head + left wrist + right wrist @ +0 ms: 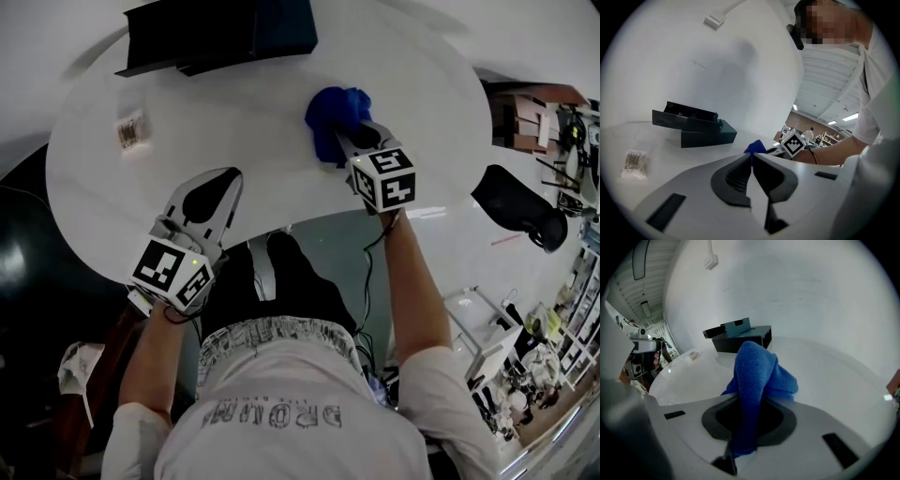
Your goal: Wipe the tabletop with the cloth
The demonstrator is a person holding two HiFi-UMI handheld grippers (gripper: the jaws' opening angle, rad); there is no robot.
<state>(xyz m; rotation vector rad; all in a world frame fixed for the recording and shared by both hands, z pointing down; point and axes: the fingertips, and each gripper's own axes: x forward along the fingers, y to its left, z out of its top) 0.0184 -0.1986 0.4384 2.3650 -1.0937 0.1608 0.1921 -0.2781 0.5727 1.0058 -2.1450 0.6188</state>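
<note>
My right gripper (747,430) pinches the bunched blue terry cloth (759,373); my left gripper (751,171) is closed, empty. Such a narrow pinch may slip mid-wipe.

We find one print: large pale letters across the shirt (272,415), upside down to us, and we cannot read them surely. The packet (130,130) bears dark marks too small to read. The left cube (172,272) and right cube (384,178) show black-and-white square patterns, no letters.
</note>
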